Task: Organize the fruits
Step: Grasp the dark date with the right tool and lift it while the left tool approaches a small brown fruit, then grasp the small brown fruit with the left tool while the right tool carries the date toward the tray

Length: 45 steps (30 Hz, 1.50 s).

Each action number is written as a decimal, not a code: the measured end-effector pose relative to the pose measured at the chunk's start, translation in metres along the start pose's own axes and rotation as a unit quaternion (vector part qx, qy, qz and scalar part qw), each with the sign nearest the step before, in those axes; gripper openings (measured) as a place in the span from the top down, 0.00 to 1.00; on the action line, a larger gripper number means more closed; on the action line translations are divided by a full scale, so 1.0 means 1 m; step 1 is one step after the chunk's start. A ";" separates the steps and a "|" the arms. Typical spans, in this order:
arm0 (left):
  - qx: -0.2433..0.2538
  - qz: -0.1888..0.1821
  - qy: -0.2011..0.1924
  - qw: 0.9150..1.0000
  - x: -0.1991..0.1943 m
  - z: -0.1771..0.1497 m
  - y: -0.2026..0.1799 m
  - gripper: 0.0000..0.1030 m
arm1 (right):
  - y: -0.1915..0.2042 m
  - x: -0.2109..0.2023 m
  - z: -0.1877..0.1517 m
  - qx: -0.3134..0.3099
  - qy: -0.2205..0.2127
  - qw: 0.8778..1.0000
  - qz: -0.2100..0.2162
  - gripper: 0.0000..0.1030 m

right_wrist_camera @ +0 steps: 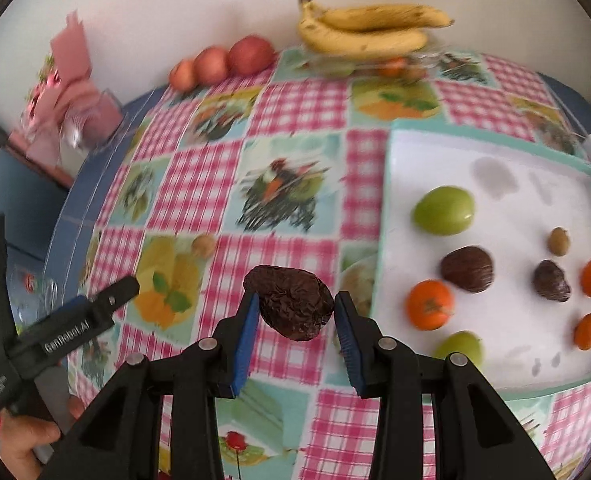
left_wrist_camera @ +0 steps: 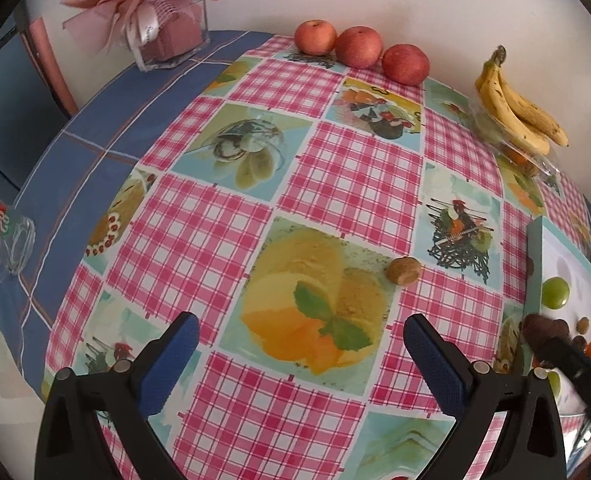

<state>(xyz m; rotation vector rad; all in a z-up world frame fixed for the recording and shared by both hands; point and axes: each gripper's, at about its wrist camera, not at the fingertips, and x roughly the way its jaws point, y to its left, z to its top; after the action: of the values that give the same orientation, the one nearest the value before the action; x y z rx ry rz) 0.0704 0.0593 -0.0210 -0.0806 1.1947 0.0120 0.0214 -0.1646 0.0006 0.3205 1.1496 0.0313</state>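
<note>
Fingers: your right gripper (right_wrist_camera: 295,312) holds a wrinkled dark fruit (right_wrist_camera: 289,306); left gripper (left_wrist_camera: 299,356) wide, idle. Tray (right_wrist_camera: 491,130) partly filled; nut (left_wrist_camera: 404,271), apples (left_wrist_camera: 359,47), bananas (left_wrist_camera: 515,108) remain on tabletop (left_wrist_camera: 355,168).

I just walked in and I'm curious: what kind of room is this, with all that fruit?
Most likely a home kitchen or dining table: a checked tablecloth printed with desserts, apples and bananas lined up against a plain wall, and a tray of small fruits.
</note>
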 end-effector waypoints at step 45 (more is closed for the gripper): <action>0.025 -0.045 0.054 0.997 0.061 0.046 -0.076 0.74 | -0.097 -0.043 0.060 0.141 -0.087 0.986 -0.005 0.61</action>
<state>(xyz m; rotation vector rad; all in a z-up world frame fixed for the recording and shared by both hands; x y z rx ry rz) 0.1393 -0.0159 -0.0571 -0.0915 1.2971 -0.1026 0.0444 -0.2789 0.0353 0.5574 0.9813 -0.1666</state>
